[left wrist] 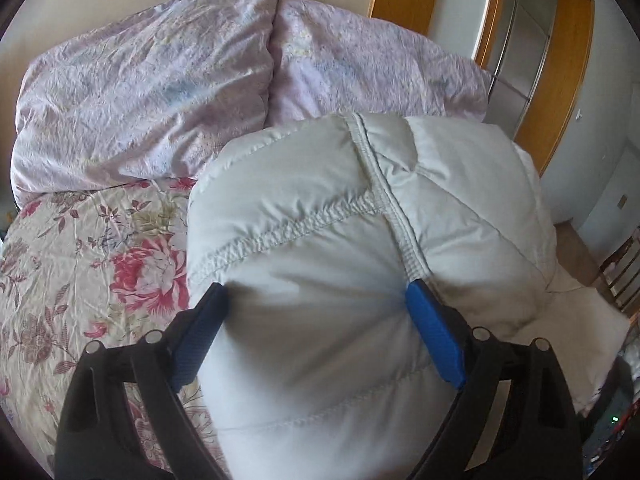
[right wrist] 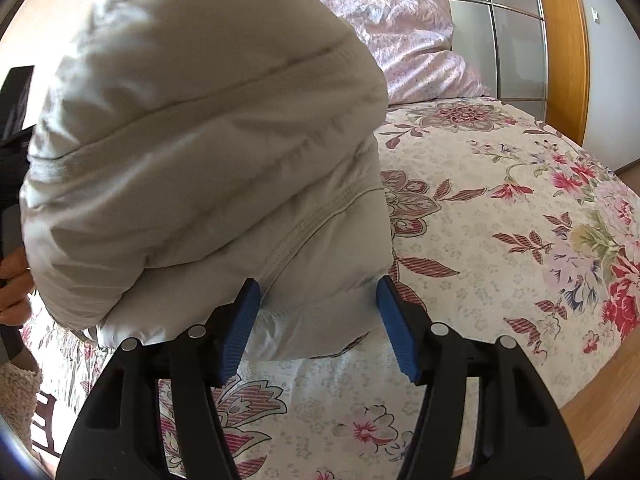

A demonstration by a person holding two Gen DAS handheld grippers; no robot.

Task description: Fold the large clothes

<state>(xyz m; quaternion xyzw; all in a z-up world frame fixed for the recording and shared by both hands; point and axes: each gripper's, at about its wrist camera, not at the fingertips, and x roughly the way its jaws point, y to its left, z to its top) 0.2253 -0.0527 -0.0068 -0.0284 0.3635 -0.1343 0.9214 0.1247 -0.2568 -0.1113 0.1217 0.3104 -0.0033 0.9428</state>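
Left wrist: left claw (left wrist: 316,300) astride puffy white jacket (left wrist: 360,208), floral bedspread (left wrist: 80,240)

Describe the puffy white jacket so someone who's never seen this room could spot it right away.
Find the bed with the flowered sheet and the crumpled lilac quilt at its head. The white jacket is bunched up on the flowered sheet, nearer the foot. It is the only plain, unpatterned fabric there, padded, with stitched quilting lines.

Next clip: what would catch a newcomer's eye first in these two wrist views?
A puffy white quilted jacket bulges between both pairs of blue pads: the left gripper straddles it, and the right gripper holds its lower edge. Beneath lies the floral bedsheet, with crumpled lilac pillows at the head.
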